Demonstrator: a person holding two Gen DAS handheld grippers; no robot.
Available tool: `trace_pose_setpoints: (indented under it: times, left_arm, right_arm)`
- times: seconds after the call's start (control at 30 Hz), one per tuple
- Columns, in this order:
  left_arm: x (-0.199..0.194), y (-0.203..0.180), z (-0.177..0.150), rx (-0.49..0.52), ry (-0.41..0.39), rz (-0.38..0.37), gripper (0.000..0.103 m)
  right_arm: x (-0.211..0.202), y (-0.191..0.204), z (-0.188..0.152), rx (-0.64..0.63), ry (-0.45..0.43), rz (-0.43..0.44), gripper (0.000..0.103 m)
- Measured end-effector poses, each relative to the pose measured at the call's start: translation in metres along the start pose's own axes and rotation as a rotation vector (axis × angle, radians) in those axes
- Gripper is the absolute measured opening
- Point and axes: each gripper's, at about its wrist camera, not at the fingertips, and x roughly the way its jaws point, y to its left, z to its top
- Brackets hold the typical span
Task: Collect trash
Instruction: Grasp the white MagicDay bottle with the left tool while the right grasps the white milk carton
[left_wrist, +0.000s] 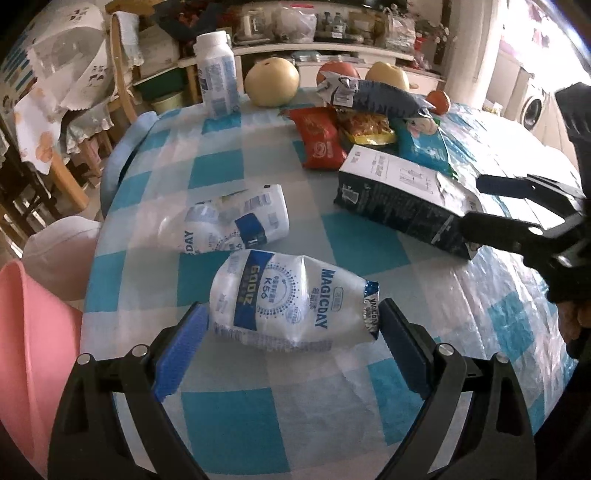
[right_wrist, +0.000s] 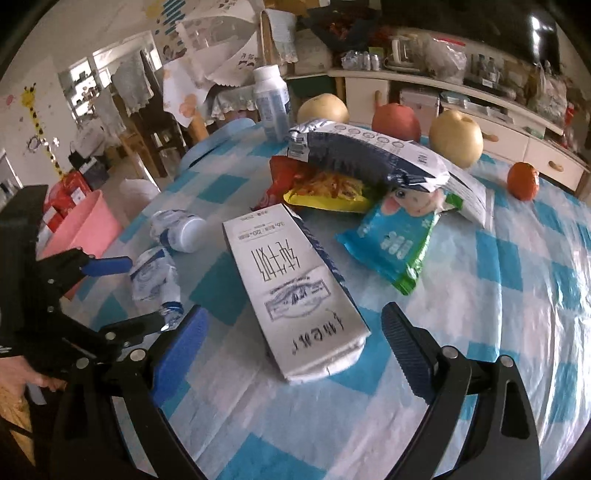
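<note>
"MAGICDAY", "K56" on the crushed bottle (left_wrist: 291, 299)

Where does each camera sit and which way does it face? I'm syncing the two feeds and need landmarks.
Left wrist: on the left claw, looking across the checked table at a crushed bottle between its open fingers; the right claw shows at right.
Right wrist: on the right claw, looking at the carton; the left claw and a hand show at left.
Shared: carton, crushed bottle, upright bottle, snack bags, fruit, pink bin.
</note>
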Motion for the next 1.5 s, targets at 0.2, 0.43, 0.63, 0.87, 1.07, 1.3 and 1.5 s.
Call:
trace_pose_setpoints:
  times: [0.2, 0.43, 0.63, 0.87, 1.07, 1.3, 1.5]
  left_arm:
    - [0.004, 0.007, 0.001, 0.011, 0.024, -0.02, 0.093]
    - [0.018, 0.002, 0.003, 0.038, 0.054, -0.021, 0.093]
    - [0.021, 0.009, 0.007, -0.011, 0.042, -0.004, 0.093]
    - [0.025, 0.013, 0.011, -0.048, 0.027, 0.01, 0.093]
    - [0.026, 0.017, 0.013, -0.067, 0.008, 0.015, 0.092]
    - [0.024, 0.02, 0.012, -0.096, -0.009, 0.004, 0.091]
    - [0.02, 0.025, 0.011, -0.13, -0.019, -0.002, 0.09]
  right_arm:
    - [0.018, -0.001, 0.005, 0.011, 0.031, -0.005, 0.093]
    - [0.028, 0.005, 0.007, -0.009, 0.046, -0.012, 0.093]
    - [0.034, 0.009, 0.009, -0.02, 0.05, -0.024, 0.093]
    - [0.044, 0.013, 0.008, -0.045, 0.066, -0.052, 0.093]
    - [0.049, 0.014, 0.01, -0.046, 0.062, -0.076, 0.093]
    - [0.047, 0.011, 0.01, -0.05, 0.052, -0.101, 0.077]
    - [0.042, 0.016, 0.008, -0.074, 0.04, -0.105, 0.064]
